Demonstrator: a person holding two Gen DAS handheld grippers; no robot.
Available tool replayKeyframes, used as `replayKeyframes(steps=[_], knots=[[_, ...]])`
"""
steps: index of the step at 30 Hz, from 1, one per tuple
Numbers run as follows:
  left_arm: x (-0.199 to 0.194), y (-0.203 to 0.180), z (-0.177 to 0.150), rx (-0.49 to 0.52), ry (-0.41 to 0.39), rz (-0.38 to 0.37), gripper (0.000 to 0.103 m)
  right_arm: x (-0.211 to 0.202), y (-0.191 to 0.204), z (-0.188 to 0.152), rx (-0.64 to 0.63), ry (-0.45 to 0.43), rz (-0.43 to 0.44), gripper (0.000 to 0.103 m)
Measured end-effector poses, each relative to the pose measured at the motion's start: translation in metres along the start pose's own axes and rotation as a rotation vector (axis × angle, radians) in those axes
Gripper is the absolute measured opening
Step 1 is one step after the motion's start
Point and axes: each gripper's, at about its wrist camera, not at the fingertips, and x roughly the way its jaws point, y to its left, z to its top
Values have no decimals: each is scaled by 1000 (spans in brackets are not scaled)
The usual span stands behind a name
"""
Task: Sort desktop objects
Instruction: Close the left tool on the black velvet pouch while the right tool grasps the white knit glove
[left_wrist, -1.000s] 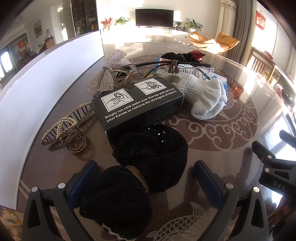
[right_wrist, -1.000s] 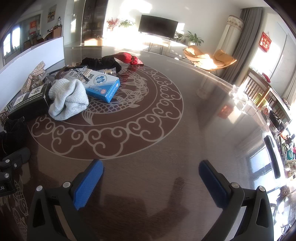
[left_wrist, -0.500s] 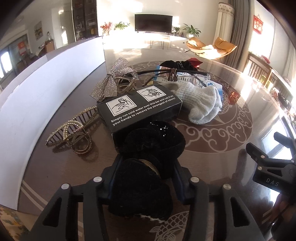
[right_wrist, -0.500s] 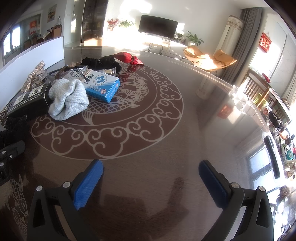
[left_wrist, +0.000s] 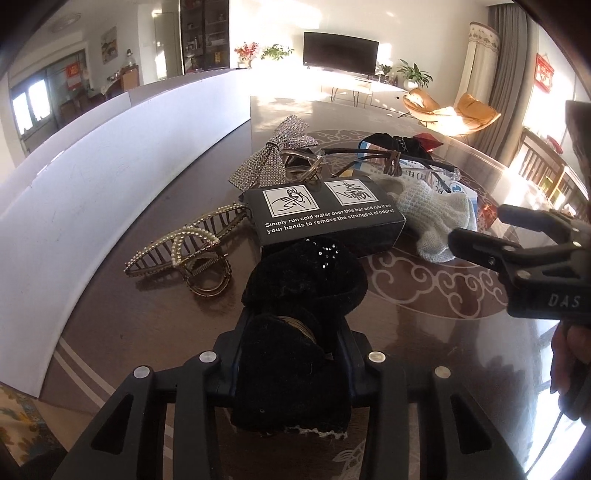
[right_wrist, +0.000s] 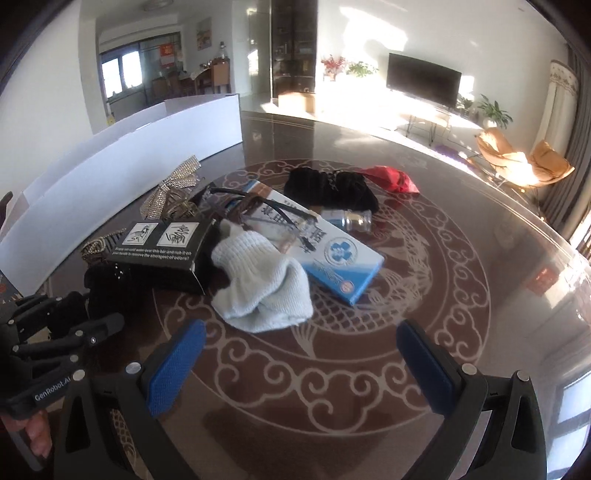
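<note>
Since earlier, left gripper (left_wrist: 291, 332) jaws are closing on fuzzy black velvet bow (left_wrist: 299, 306); right gripper (right_wrist: 303, 365) is gaping, empty.

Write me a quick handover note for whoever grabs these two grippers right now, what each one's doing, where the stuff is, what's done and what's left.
Left gripper: jaws closing on the black velvet hair bow, pads on its near lobe; the bow's far end lies against the black box.
Right gripper: open, empty, above bare table.
Unsorted, all on the table: pearl hair claw, rhinestone bow, white knit cloth, blue carton, glasses, small jar, black pouch, red cloth.
Done: nothing visibly sorted.
Left: lift the bow, then everything else.
</note>
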Motion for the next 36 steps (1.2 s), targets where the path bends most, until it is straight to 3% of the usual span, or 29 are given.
replayKeyframes(steps=[4,6,7,8,11,15,18,19,20,22,25,31,36], knots=[[1,3,1,-9,-1,-18,39,43,17,24,-112,105,26,101],[0,2,-2,-1,0,-23,39,45,23,27,-166,82,1,78],[0,0,-2,10,0,-25,39,43,24,28,-170,69,4,48],[-2,-2,-4,26,1,-29,39,41,22,27,-151,76,24,41],[-5,-17,-9,96,3,-75,39,24,14,9,-113,91,41,39],[-12,-41,-18,197,27,-262,39,-19,-8,-39,7,107,43,39],[-13,-47,-17,198,40,-309,48,-58,-19,-80,58,105,13,43],[-14,-46,-15,190,38,-307,52,-67,-20,-89,55,98,-16,57],[-15,-44,-15,186,34,-307,54,-74,-24,-94,52,93,-37,83],[-19,-40,-13,176,17,-313,69,-83,-29,-102,47,73,-57,103],[-26,-38,-15,177,-6,-310,81,-82,-34,-101,30,67,-43,103],[-13,-47,-20,219,58,-275,81,-59,-26,-101,-104,140,-38,103],[-14,-62,-29,309,52,-204,81,-56,-19,-97,-210,144,13,101]])
